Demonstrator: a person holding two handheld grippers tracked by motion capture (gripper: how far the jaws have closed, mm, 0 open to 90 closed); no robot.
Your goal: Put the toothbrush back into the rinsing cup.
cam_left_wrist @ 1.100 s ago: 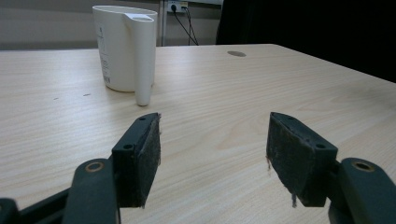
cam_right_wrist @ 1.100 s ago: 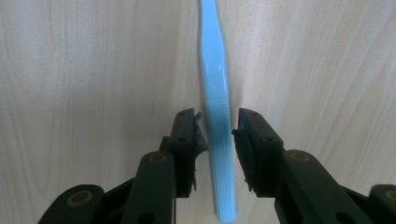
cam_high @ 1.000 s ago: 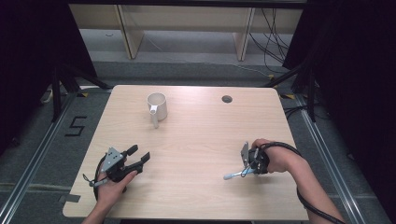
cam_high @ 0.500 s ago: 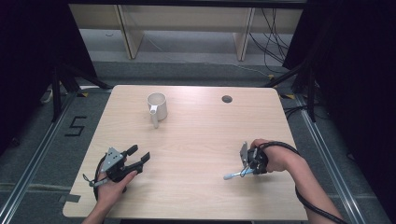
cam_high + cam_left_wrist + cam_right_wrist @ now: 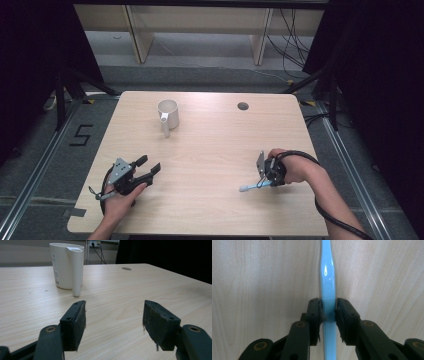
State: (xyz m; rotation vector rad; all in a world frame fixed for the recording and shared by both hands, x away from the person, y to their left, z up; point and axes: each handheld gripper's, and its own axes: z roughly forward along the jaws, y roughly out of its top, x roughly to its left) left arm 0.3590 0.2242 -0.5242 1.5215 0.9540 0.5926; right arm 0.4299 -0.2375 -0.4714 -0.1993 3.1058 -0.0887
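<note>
1. Resting low on the near-left part of the bench [image 5: 210, 150], the left gripper [image 5: 150, 167] has its jaws wide apart with bare wood between them; the left hand [image 5: 117, 202] holds it from behind.
2. White mug [image 5: 66, 265] stands upright well ahead of the left jaws, a little left of their line, its handle turned toward them. In the high view the mug [image 5: 168, 114] sits on the far-left part of the bench, well apart from both grippers.
3. Small dark round hole [image 5: 243, 106] in the bench top, far side, well ahead of the right gripper.
4. Light blue toothbrush [image 5: 327, 277] lies flat on the wood and runs straight out between the right jaws and on past their tips; its handle end passes back under the gripper body.
5. Right gripper [image 5: 328, 310]: jaws have just been closing, and both pads now press the toothbrush handle from either side.
6. High view: right gripper [image 5: 261, 181] near the right edge, jaws pointing left, toothbrush [image 5: 248, 188] sticking out leftward from them; right hand [image 5: 292, 167] wrapped round the body, cable trailing back along the forearm.
</note>
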